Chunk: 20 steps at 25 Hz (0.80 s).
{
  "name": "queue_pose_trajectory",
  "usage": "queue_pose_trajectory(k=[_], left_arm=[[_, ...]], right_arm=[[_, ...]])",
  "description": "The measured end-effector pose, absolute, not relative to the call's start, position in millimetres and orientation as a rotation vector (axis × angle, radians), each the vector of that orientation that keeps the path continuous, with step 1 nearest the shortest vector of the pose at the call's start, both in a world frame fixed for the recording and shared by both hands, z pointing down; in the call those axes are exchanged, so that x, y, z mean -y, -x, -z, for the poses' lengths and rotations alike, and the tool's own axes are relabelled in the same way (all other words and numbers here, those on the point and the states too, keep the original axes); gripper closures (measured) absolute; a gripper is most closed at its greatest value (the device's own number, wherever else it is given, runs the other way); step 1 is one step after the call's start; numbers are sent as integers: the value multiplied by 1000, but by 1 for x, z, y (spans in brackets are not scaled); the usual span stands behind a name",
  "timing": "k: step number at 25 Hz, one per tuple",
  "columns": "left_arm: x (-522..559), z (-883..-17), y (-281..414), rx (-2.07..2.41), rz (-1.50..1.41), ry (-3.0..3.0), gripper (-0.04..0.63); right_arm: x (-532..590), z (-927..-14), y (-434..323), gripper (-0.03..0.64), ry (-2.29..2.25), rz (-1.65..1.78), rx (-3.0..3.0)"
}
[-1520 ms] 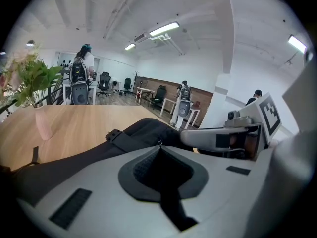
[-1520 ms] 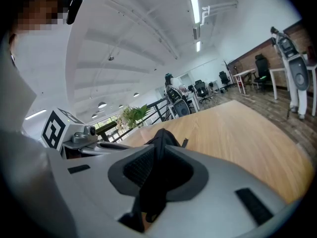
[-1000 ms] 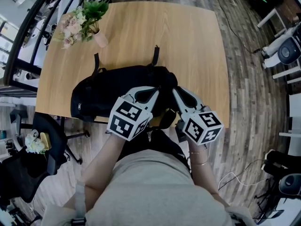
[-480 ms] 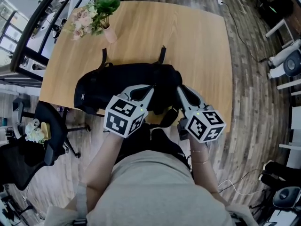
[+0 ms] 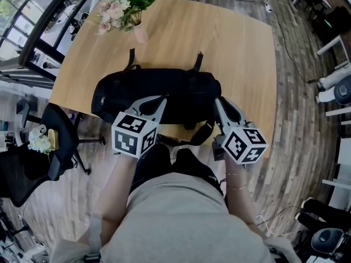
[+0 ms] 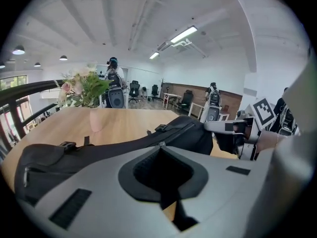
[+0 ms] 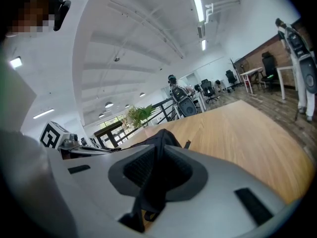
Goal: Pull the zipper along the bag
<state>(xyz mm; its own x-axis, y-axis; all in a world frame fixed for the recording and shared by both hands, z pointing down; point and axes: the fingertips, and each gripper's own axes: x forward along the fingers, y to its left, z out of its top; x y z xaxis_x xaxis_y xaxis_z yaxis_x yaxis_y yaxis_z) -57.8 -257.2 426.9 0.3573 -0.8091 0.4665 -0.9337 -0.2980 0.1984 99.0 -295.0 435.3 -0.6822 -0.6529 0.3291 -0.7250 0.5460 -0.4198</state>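
Note:
A long black bag [image 5: 181, 89] lies across the wooden table [image 5: 230, 48]. My left gripper [image 5: 163, 98] is shut at the bag's near upper edge, about midway along. In the left gripper view its jaws [image 6: 159, 148] meet on a small metal zipper pull [image 6: 159, 144] on the bag [image 6: 190, 132]. My right gripper [image 5: 218, 101] is at the bag's right end. In the right gripper view, black fabric of the bag [image 7: 162, 137] fills the gap between the jaws of that gripper [image 7: 157, 152], and a strap hangs below.
A pink vase of flowers [image 5: 129, 10] stands on the table behind the bag's left end. Two straps with buckles [image 5: 198, 59] lie on the far side. A black office chair [image 5: 55, 141] stands left of the table. The table's near edge runs just under both grippers.
My left gripper has slid left along the bag's top, from near its right end to about the middle. The right gripper has kept its hold on the right end.

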Motion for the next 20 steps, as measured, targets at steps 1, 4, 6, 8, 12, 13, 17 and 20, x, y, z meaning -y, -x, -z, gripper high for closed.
queue_pose_trajectory(k=[1, 4, 6, 8, 12, 13, 17, 20], left_arm=[[255, -427, 62, 1527, -383, -2185, 577], [252, -426, 74, 1553, -375, -2171, 577], [249, -425, 81, 1560, -368, -2167, 577], [245, -424, 88, 1558, -364, -2170, 577], [239, -424, 109, 1570, -358, -2155, 577], [238, -424, 114, 1579, -353, -2150, 577], [234, -421, 127, 1586, -347, -2148, 577], [231, -422, 129, 1564, -359, -2164, 577]], right_arm=[[295, -435, -99, 546, -1189, -808, 2640], [297, -436, -97, 546, -1209, -792, 2629], [299, -435, -97, 546, -1227, -783, 2618], [301, -435, -96, 546, -1246, -775, 2607], [303, -435, -93, 546, -1297, -759, 2572], [304, -435, -93, 546, -1311, -756, 2563], [306, -425, -92, 541, -1370, -701, 2545], [304, -421, -85, 535, -1403, -606, 2505]])
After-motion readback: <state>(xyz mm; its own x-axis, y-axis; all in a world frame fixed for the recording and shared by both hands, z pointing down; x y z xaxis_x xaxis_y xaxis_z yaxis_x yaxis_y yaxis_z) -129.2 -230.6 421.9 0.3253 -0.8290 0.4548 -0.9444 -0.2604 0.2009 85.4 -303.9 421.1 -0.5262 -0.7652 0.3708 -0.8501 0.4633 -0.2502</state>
